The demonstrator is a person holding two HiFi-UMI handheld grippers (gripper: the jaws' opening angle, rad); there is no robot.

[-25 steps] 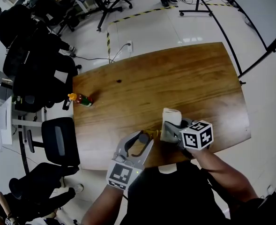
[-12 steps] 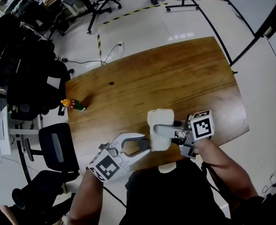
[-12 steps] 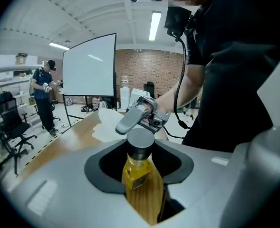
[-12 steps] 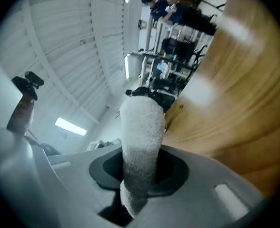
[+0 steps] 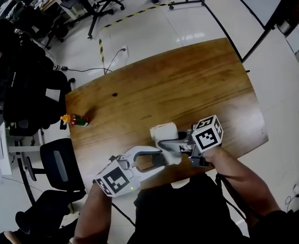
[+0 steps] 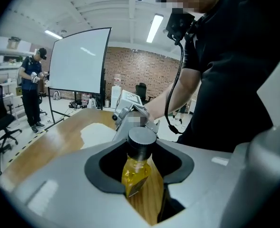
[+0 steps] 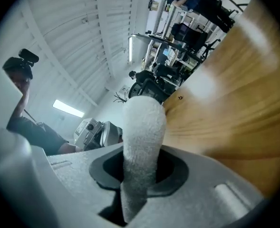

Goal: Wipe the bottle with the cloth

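My left gripper [image 5: 156, 159] is shut on a small bottle [image 6: 136, 167] of yellow liquid with a black cap, held over the near edge of the wooden table [image 5: 190, 85]. In the head view the bottle is hidden behind the white cloth [image 5: 163, 132]. My right gripper [image 5: 165, 145] is shut on that folded cloth [image 7: 142, 137] and reaches in from the right, so the cloth lies over the tips of the left gripper. Whether the cloth touches the bottle I cannot tell. In the left gripper view the right gripper [image 6: 130, 112] stands just beyond the bottle's cap.
A second small bottle with an orange cap [image 5: 74, 120] lies near the table's left edge. A dark spot [image 5: 114, 94] marks the tabletop farther back. Black office chairs [image 5: 63, 159] crowd the floor at the left. A person [image 6: 31, 91] stands far off beside a whiteboard.
The left gripper has swung from pointing away from me to pointing right, with the bottle in it. The right gripper has carried the cloth left, onto the left gripper's tips.
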